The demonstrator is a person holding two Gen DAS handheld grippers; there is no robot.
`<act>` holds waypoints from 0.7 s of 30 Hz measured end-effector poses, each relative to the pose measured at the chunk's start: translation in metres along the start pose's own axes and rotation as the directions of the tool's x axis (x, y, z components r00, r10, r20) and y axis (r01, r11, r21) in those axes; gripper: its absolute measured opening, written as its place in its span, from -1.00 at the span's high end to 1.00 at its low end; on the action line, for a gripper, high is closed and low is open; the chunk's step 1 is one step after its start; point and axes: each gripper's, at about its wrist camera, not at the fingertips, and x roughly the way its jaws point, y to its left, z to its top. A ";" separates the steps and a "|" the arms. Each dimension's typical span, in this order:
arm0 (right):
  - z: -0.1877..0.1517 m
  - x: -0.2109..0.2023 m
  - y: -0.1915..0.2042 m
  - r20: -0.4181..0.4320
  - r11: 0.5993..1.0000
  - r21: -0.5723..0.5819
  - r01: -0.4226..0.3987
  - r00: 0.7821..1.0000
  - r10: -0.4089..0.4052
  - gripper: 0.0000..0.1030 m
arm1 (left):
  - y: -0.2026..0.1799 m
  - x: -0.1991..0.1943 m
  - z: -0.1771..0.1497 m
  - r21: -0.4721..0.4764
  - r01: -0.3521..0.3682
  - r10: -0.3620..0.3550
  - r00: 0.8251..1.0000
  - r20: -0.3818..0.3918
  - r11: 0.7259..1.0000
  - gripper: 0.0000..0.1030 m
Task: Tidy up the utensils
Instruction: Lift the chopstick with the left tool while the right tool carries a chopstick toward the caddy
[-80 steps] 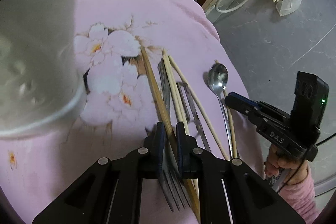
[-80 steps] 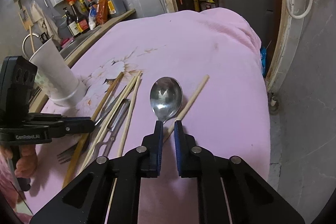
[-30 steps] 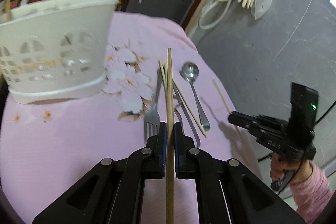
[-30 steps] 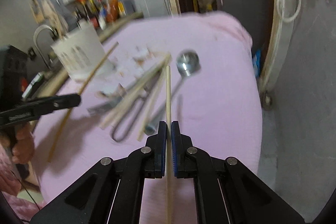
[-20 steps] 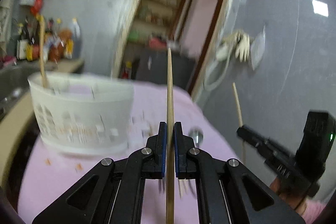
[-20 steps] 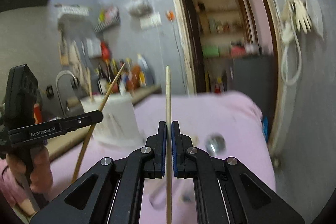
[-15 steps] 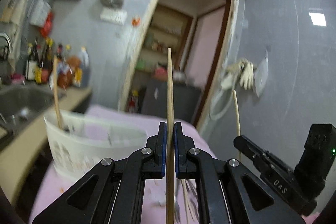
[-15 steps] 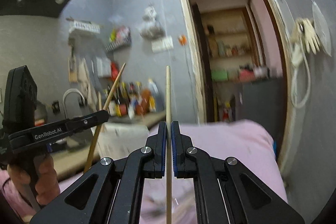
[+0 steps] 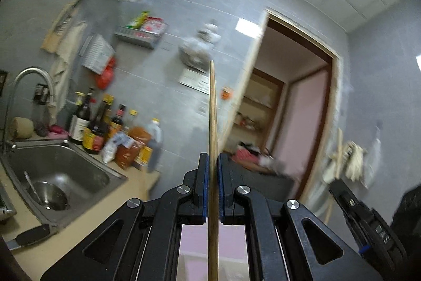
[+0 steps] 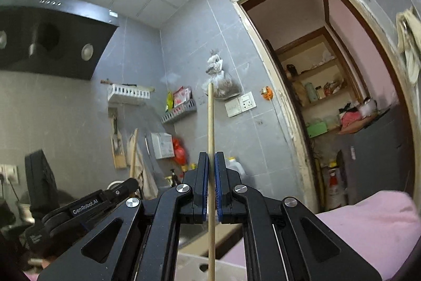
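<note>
Both tools, my left tool (image 9: 213,170) and right tool (image 10: 211,170), each pinch one pale wooden chopstick (image 9: 212,123) (image 10: 210,128) upright above the pink-clothed table (image 10: 368,215), so next I must lower both into the white perforated holder (image 10: 194,266).

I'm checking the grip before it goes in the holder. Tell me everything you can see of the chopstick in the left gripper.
The chopstick is a plain, straight, light-brown stick, apparently wood or bamboo. It stands upright in the left wrist view, clamped between the blue pads of the shut left gripper. Its upper end rises well above the fingers; its lower end runs out of frame. Only the pads touch it.
</note>
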 end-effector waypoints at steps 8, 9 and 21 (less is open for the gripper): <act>-0.035 0.025 0.000 -0.017 0.999 -0.033 0.034 0.999 -0.035 0.94 | 0.035 0.018 -0.013 -0.037 -0.101 0.103 0.993 0.054 0.994 0.92; -0.038 0.026 0.001 -0.020 0.998 -0.050 0.041 0.999 -0.042 0.94 | 0.037 0.020 -0.017 -0.042 -0.113 0.115 0.992 0.057 0.993 0.92; -0.073 0.038 -0.002 -0.089 0.988 -0.115 0.101 0.990 -0.112 0.94 | 0.034 0.027 -0.052 0.046 -0.174 0.174 0.985 0.003 0.984 0.92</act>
